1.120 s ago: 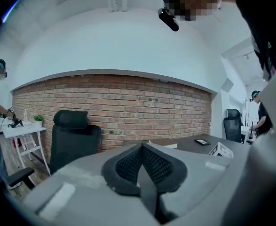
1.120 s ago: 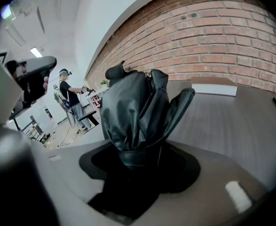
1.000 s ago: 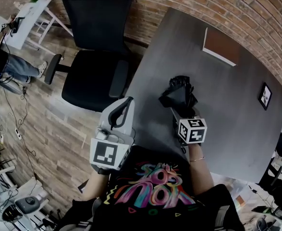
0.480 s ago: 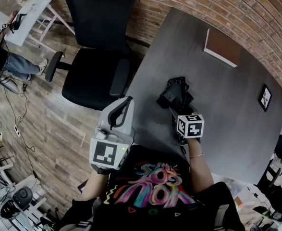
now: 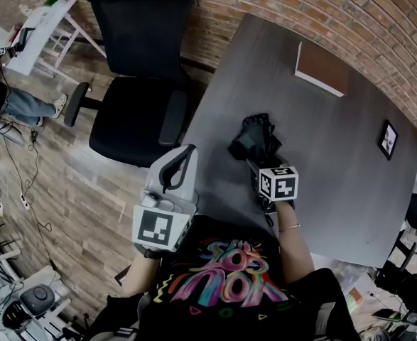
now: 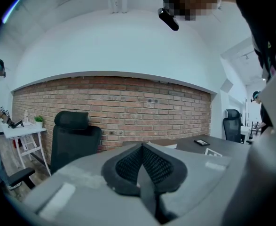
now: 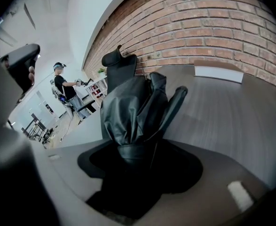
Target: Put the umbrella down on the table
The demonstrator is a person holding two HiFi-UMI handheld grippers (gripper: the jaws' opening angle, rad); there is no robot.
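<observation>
A folded black umbrella [image 5: 255, 138] lies on the dark grey table [image 5: 336, 155], just ahead of my right gripper [image 5: 258, 163]. In the right gripper view the umbrella [image 7: 133, 109] reaches back into the wide gap of my right gripper [image 7: 138, 171]. Its jaws are opening, with dark space on both sides of the fabric, so the pads no longer press on it. My left gripper [image 5: 182, 156] hangs off the table's left edge, above the floor. The left gripper [image 6: 142, 161] has its fingers closed together with nothing between them.
A brown flat board [image 5: 322, 68] lies near the table's far edge and a small black framed item [image 5: 387, 139] lies at its right. A black office chair [image 5: 141, 84] stands left of the table by the brick wall. A person [image 5: 13, 98] sits at far left.
The right gripper tipped slightly and shifted a little toward the umbrella, which settled a bit to the left on the table. The left gripper stayed put.
</observation>
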